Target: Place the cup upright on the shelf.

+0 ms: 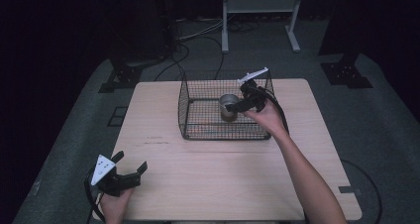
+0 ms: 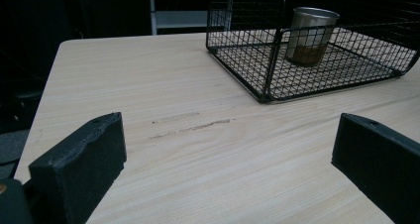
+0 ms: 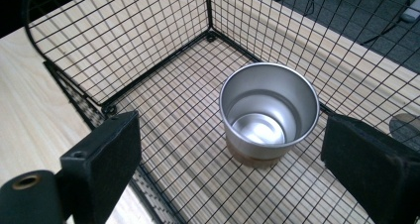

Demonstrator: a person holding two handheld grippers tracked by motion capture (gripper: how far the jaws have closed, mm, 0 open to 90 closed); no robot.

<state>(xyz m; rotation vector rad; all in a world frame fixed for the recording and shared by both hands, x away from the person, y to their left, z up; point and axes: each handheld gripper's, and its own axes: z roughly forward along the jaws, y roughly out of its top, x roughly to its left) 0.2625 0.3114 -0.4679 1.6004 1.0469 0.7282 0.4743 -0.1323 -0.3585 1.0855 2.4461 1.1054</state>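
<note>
A metal cup (image 1: 228, 106) stands upright inside the wire basket (image 1: 198, 130), right claw (image 1: 239, 101) beside it.

No readable text, label, brand, number or sign on any surface here.

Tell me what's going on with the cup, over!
Right hand-held gripper open above the basket, cup not gripped. Left hand-held gripper open, idle at table's near corner. Metal cup upright, empty, inside the wire basket. Basket walls close by.
</note>
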